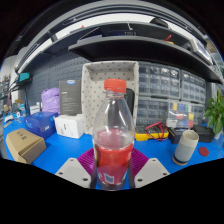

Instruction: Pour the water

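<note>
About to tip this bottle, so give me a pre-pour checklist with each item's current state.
1. Tool closed on bottle: ok, both fingers press its sides.
2. Bottle upright: ok.
3. Red cap removed: not ok, it is on.
4. Red liquid present: ok, fills the lower half.
5. Receiving cup upright on the blue table: ok, it stands apart from the bottle.
6. Cup empty: cannot tell.

A blue table [60, 150] carries everything here. Toward its left edge lie a tan cardboard box [24, 145], a blue rectangular box [40, 123] and a white carton [70, 125]. Near its right edge stands a cream cylindrical cup [186, 146]. Whether the clear plastic bottle with red liquid [115, 140] rests on the table cannot be told.
</note>
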`<control>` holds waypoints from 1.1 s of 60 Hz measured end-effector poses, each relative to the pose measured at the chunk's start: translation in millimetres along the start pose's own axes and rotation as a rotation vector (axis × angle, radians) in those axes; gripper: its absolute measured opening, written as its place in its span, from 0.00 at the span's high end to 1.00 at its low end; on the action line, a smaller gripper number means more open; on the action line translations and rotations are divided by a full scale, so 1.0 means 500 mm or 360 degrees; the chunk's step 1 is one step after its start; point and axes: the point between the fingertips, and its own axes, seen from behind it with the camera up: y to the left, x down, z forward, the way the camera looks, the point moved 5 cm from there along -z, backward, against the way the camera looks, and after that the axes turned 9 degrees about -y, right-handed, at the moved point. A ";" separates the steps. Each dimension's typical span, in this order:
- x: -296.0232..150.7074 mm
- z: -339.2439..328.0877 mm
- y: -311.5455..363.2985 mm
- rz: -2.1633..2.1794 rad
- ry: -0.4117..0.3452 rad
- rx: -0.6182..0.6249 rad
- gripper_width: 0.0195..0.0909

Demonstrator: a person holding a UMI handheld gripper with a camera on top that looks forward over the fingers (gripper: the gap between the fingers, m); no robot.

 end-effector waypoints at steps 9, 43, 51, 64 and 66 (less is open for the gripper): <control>-0.005 0.006 -0.016 0.0153 0.0051 -0.0005 0.65; -0.163 0.071 -0.277 0.2090 -0.0141 0.0305 0.67; -0.157 0.096 -0.283 0.2399 -0.0062 0.0310 0.67; -0.159 0.111 -0.288 0.2961 -0.0022 0.0334 0.67; -0.156 0.108 -0.285 0.3020 0.0000 0.0340 0.67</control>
